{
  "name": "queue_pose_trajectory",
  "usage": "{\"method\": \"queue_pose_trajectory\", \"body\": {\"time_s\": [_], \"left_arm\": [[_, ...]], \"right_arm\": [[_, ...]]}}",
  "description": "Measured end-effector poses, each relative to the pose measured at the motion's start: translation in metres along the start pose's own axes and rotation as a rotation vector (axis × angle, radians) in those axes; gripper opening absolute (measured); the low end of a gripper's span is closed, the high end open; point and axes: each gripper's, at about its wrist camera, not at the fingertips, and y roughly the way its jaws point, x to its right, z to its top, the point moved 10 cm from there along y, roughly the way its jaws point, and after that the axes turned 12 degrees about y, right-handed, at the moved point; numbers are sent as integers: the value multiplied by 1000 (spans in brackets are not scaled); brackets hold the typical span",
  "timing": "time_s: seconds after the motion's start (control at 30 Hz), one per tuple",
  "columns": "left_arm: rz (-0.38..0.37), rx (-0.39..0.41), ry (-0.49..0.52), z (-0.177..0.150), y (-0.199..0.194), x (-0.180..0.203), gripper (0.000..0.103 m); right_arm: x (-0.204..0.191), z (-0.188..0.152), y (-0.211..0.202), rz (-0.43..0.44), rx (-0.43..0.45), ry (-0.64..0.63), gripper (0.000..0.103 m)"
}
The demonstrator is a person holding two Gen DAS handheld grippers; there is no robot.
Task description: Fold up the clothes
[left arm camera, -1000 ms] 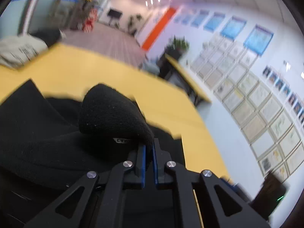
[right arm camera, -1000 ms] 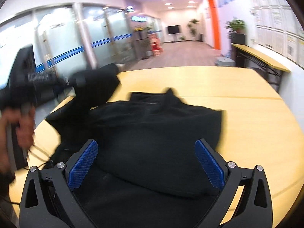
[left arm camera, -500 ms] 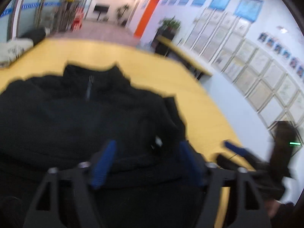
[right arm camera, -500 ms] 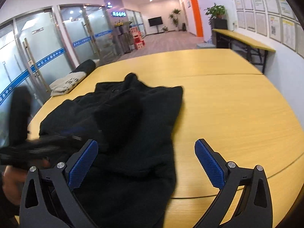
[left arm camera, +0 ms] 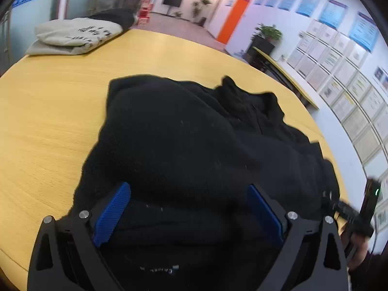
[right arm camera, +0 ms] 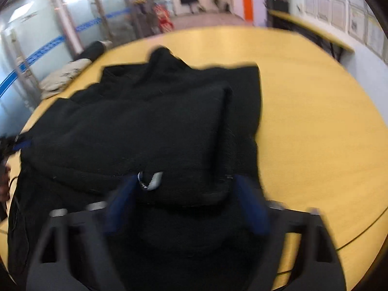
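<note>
A black fleece jacket (left arm camera: 194, 150) lies on the yellow wooden table (left arm camera: 48, 121), collar at the far end, sleeves folded over its body. My left gripper (left arm camera: 189, 201) is open and empty, its blue pads (left arm camera: 111, 208) spread just above the near hem. In the right wrist view the same jacket (right arm camera: 150, 121) fills the middle. My right gripper (right arm camera: 186, 194) is open over the near hem, by a folded sleeve with a small white tag (right arm camera: 152, 181). That view is motion-blurred.
A folded beige garment (left arm camera: 72, 36) with a dark one behind it lies at the table's far left; it also shows in the right wrist view (right arm camera: 65, 75). The right gripper's body and a hand (left arm camera: 359, 218) show at the left view's right edge. The table edge (right arm camera: 359, 237) curves near right.
My left gripper let go of the black sleeve, opened, and pulled back to the near hem. My right gripper moved left over the jacket, jaws still open.
</note>
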Motion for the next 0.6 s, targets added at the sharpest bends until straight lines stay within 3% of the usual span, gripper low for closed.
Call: {"method": "queue_pose_trajectory", "body": {"time_s": [0.03,0.1,0.2,0.33,0.37,0.43,0.5,0.6], "left_arm": [[-4,-6,23,-4,-1,6,100],[-26,-40,65,-17,1,20,103],[-2,-38,141,-20,2,32,103],[8,7,125,-9,-22,32,103],[9,-5,107,-7,-18,28,103],[11,-29,70,-3,-9,19,103],[13,-53,33,1,-1,10,103],[60,-61,97,-8,11,12,103]], "right_arm": [[1,2,-6,4,18,6,42],[2,4,-21,2,54,17,30],[7,-1,-33,-23,59,30,28],[16,-19,-21,-84,-20,7,31],[14,-17,-24,-110,-10,-27,33],[10,-11,-33,-156,14,-75,65],[10,1,-51,-183,66,-84,84],[6,22,-85,-200,160,-94,93]]}}
